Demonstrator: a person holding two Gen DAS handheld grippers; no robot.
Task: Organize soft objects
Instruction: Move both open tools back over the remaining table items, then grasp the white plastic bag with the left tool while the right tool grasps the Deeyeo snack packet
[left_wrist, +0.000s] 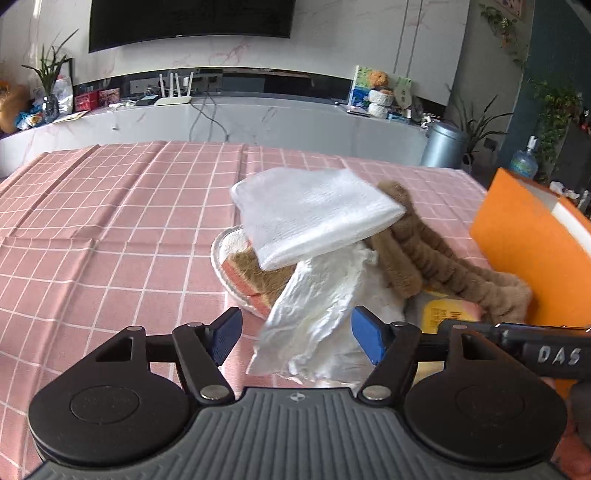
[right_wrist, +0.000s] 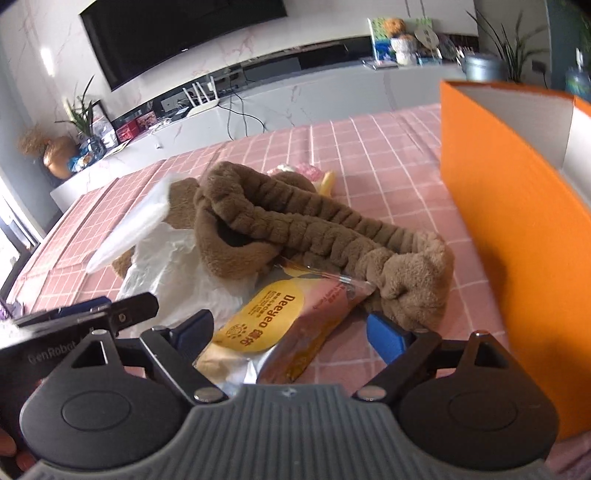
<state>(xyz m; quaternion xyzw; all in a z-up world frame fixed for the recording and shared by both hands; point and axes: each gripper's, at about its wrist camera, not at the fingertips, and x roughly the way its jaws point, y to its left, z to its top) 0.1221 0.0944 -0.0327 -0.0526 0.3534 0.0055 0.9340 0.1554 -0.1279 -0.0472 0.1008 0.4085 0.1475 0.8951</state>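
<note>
A pile of soft things lies on the pink checked tablecloth (left_wrist: 110, 221). A folded white towel (left_wrist: 314, 214) tops it, over a crumpled white tissue pack (left_wrist: 321, 314), a brown and pink slipper (left_wrist: 243, 273) and a brown fluffy headband (left_wrist: 436, 258). The headband (right_wrist: 314, 229) fills the middle of the right wrist view, over a yellow and pink tissue packet (right_wrist: 280, 325). My left gripper (left_wrist: 295, 332) is open, its jaws either side of the white tissue pack. My right gripper (right_wrist: 288, 332) is open, its jaws either side of the yellow packet.
An open orange box (right_wrist: 517, 229) stands on the table just right of the pile; it also shows in the left wrist view (left_wrist: 532, 251). A TV console with clutter, plants and a grey bin (left_wrist: 443, 144) lies beyond the table's far edge.
</note>
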